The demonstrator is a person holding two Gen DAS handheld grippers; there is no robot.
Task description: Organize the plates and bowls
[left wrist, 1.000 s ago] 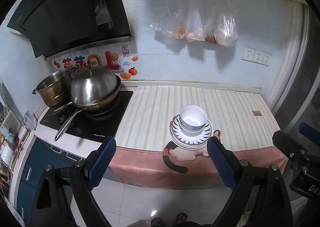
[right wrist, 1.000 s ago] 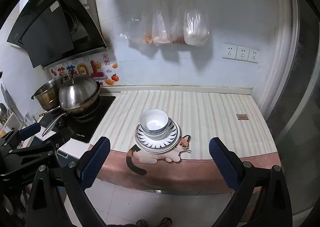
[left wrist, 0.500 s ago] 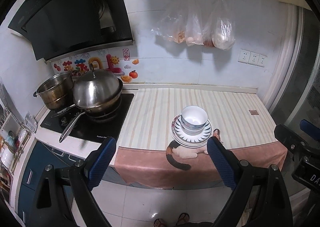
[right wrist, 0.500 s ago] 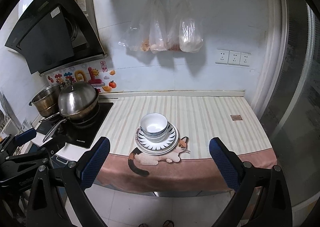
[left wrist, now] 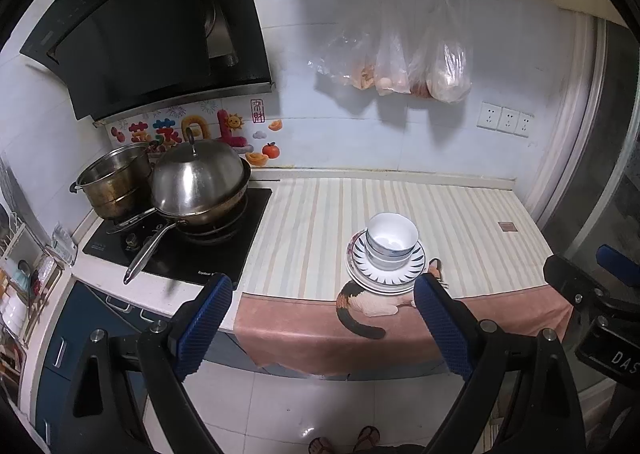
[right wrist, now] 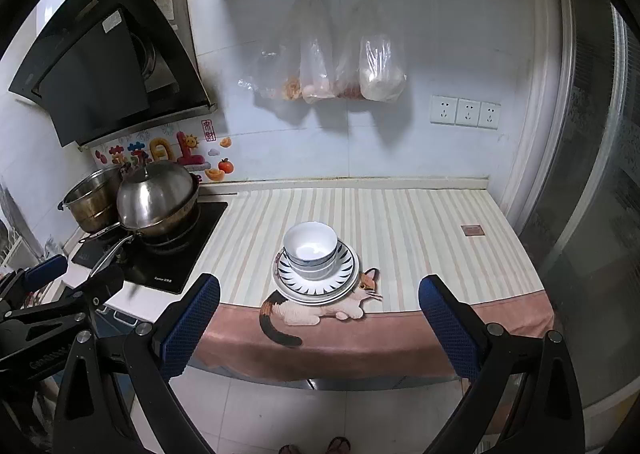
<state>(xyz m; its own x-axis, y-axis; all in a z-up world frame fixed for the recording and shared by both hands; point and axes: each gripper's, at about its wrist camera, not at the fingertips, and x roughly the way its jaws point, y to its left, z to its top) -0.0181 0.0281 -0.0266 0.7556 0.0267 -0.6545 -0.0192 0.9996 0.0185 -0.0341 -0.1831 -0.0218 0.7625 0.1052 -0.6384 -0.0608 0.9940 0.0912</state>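
Observation:
White bowls [left wrist: 392, 238] with blue rims sit nested on a stack of plates [left wrist: 412, 272] with a dark ray pattern, near the front edge of the striped counter cloth [left wrist: 320, 222]. In the right wrist view the bowls [right wrist: 311, 246] and plates [right wrist: 344, 278] sit centred ahead. My left gripper [left wrist: 320, 318] is open and empty, held back from the counter over the floor. My right gripper [right wrist: 319, 318] is open and empty, also back from the counter. Each gripper shows at the edge of the other's view.
A lidded steel wok [left wrist: 198, 182] and a steel pot [left wrist: 114, 184] stand on the black cooktop [left wrist: 224, 254] at the left, under a range hood [left wrist: 152, 26]. Plastic bags [left wrist: 400, 54] hang on the back wall. A dish rack [left wrist: 16, 294] stands far left.
Both grippers have pulled back and up from the counter, so the stack looks smaller and farther away. The bowls and plates have not moved.

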